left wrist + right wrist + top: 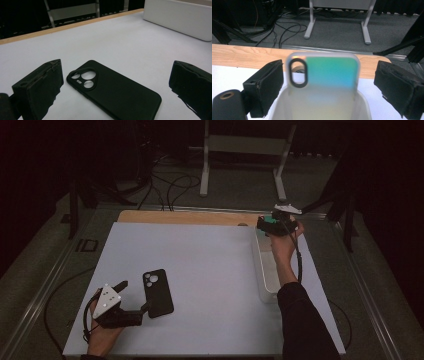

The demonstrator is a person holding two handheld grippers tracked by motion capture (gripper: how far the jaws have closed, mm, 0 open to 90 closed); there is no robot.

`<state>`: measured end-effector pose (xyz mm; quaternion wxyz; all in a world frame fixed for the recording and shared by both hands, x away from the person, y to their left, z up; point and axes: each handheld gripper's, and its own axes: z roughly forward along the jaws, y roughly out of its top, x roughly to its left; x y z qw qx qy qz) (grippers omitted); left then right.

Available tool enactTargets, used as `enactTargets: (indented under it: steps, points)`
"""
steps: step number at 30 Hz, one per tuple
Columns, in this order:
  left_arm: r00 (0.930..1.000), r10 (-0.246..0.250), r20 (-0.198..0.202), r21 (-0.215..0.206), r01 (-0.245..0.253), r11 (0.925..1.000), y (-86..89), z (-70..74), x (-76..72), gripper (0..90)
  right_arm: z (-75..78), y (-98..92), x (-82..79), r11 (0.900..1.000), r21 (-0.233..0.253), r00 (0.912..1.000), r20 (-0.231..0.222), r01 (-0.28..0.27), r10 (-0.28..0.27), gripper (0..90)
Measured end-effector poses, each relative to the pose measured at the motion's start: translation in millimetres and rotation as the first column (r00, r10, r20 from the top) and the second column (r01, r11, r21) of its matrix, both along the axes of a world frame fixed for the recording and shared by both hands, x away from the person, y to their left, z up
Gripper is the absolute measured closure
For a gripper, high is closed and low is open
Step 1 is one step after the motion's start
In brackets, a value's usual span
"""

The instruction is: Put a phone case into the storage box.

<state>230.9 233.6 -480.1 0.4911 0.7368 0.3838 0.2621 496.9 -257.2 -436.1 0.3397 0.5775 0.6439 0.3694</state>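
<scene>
Left gripper (134, 296): low on the near-left of the table, held in the person's left hand (102, 332). Its jaws stand wide apart and grasp nothing. In the left gripper view they sit on either side of the black case (113, 88).

Black case: a black phone case lying flat on the white table (200, 265), camera cut-out pointing away from the person. One jaw tip sits at or just beside its near-left edge; contact cannot be told.

Right gripper (272, 224): raised over the far end of the bin (264, 279), held in the right hand (282, 245). In the right gripper view its jaws are spread, with clear gaps on both sides of the pale case (323, 75), so it grips nothing.

Pale case: a translucent phone case with a green-blue sheen, standing upright against the bin's far wall, oval camera hole at upper left.

Bin: a white oblong bin on the right side of the table, well apart from the black case.

Beyond: a wooden edge (185, 216) at the far side of the table, then floor cables (167, 185) and a white stand (245, 150).

Risk, left: the black case is thin and flat. Closing level with the table may push it along instead of lifting it.

Risk, right: the pale case only leans. A knock from a jaw may tip it over in the bin, and a shallow pinch on its slick sides may let it slip.
</scene>
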Motion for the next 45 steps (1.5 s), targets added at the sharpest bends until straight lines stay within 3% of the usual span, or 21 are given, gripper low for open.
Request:
enactTargets:
  steps: [14, 29, 42, 45]
  points:
    - [1.0000, 0.000, 0.000, 0.002, 0.000, 1.0000, -0.6, -0.1, 0.0, 0.0, 6.1, 0.1, -9.4, 0.998, 0.032, 0.9981, -0.010, -0.060, 0.060, 9.2]
    - [1.0000, -0.001, 0.000, 0.003, 0.001, 1.0000, -2.1, 0.1, -0.1, 0.0, 9.4, 7.4, -34.9, 0.983, 0.061, 0.9840, -0.026, -0.174, 0.176, 9.2]
    - [1.0000, -0.003, -0.007, 0.013, 0.004, 0.9999, -3.5, -1.1, 0.2, 0.0, 27.8, 14.4, -71.6, 0.951, 0.093, 0.9556, 0.008, -0.294, 0.295, 9.2]
    - [1.0000, 0.003, -0.005, 0.010, -0.003, 0.9999, -2.0, -0.3, -0.3, 0.0, 29.8, 17.5, -88.2, 0.941, 0.107, 0.9468, 0.013, -0.321, 0.321, 9.2]
